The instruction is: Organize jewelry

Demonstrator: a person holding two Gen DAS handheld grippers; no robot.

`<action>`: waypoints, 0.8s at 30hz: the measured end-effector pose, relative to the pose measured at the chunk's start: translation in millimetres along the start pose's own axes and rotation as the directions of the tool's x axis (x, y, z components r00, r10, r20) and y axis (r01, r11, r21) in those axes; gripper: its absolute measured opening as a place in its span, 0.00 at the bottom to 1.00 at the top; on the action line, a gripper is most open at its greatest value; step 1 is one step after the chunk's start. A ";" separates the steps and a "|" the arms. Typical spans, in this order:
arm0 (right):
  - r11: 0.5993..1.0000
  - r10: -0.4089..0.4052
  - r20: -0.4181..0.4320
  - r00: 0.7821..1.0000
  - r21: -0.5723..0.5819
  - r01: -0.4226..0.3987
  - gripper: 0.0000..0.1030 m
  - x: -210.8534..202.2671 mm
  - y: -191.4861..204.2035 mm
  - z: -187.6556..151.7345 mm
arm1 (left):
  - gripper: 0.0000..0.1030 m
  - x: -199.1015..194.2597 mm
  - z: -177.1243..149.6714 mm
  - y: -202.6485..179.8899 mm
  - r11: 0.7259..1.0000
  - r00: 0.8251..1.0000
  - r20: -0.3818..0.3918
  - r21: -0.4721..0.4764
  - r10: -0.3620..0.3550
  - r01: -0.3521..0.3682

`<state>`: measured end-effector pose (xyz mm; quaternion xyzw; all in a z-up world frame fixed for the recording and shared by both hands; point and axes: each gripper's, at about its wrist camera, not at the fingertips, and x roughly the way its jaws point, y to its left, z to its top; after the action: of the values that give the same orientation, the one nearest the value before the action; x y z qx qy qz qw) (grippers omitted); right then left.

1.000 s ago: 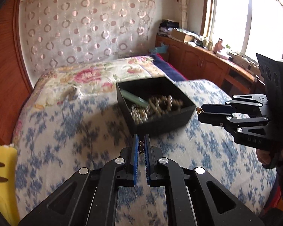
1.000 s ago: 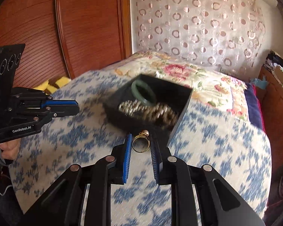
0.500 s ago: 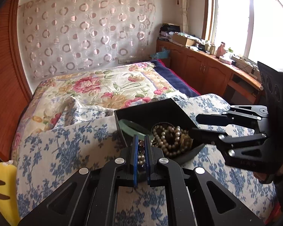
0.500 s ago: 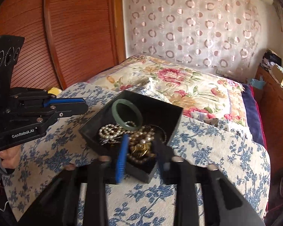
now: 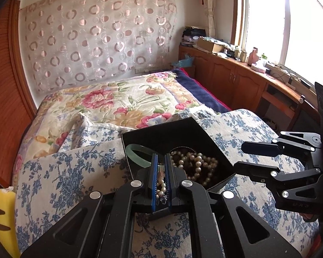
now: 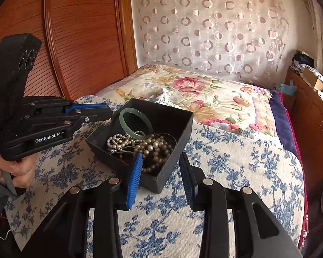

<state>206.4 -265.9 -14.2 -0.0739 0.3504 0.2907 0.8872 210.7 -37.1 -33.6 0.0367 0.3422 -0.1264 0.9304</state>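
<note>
"GenRobot.AI" (white) on left gripper point(image 6: 106, 116)

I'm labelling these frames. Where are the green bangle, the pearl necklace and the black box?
green bangle point(image 6: 127, 113), right wrist view, upper left rim.
pearl necklace point(image 6: 155, 146), right wrist view, bead heap.
black box point(image 6: 186, 126), right wrist view, right wall.
</note>
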 end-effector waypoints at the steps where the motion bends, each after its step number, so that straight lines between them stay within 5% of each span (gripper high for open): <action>1: 1.000 -0.002 0.001 1.000 0.001 0.002 0.37 -0.6 0.5 -0.4 | 0.07 -0.3 -0.2 0.0 1.000 1.000 0.001 0.000 0.003 -0.003; 9: 0.999 -0.032 0.030 0.999 0.038 0.031 0.37 -20.9 4.0 -11.2 | 0.44 -20.6 -12.9 -4.0 0.999 0.999 0.018 -0.007 0.042 -0.042; 11: 0.998 -0.044 0.047 0.998 0.052 0.041 0.39 -31.2 7.2 -16.2 | 0.62 -30.4 -18.3 -5.2 0.998 0.998 0.028 -0.012 0.060 -0.059; 17: 0.994 -0.083 0.112 0.990 0.082 0.074 0.79 -72.4 15.2 -22.1 | 0.89 -60.5 -38.8 -9.5 0.990 0.990 0.042 -0.034 0.136 -0.135; 24: 0.988 -0.136 0.189 0.973 0.096 0.119 0.94 -114.2 32.6 -30.8 | 0.92 -98.4 -57.4 -16.9 0.981 0.979 0.066 -0.047 0.191 -0.188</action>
<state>103.2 -302.5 41.1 -0.0302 0.2681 0.2241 0.9365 98.2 -23.9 -13.5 0.0457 0.3067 -0.0316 0.9502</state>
